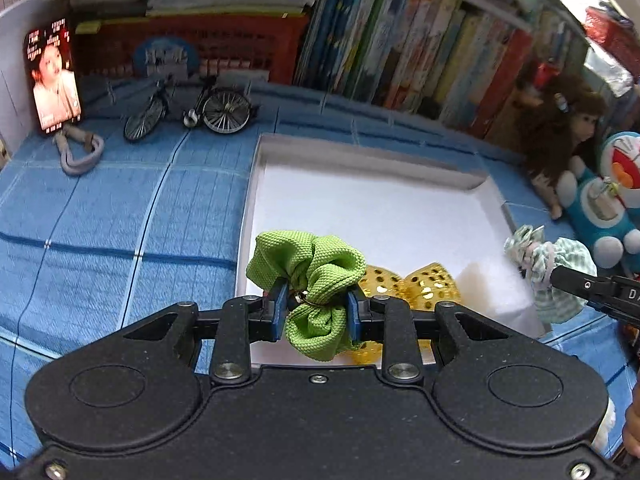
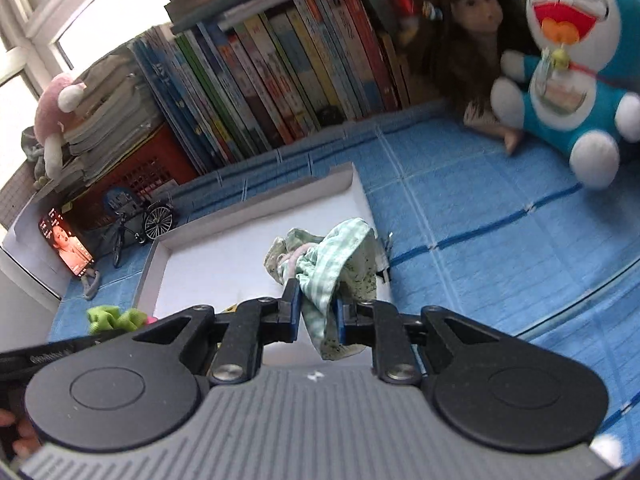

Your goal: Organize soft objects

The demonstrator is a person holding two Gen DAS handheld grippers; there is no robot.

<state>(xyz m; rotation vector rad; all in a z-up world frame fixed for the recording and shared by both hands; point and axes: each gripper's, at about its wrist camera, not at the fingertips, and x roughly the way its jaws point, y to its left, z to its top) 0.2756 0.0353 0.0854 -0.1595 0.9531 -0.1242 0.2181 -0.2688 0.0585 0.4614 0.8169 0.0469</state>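
On right tongs (image 1: 560, 276), visible lettering starts "D".

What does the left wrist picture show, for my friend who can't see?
The left gripper is shut on a green scrunchie over the near edge of a white tray on a blue checked cloth. A gold spotted scrunchie lies in the tray.

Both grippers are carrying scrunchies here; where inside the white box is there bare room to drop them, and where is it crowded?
The white box is bare across its middle and far end, up to the wall facing the books. Its near end is crowded: a gold dotted bow lies under the green scrunchie held by the left gripper.
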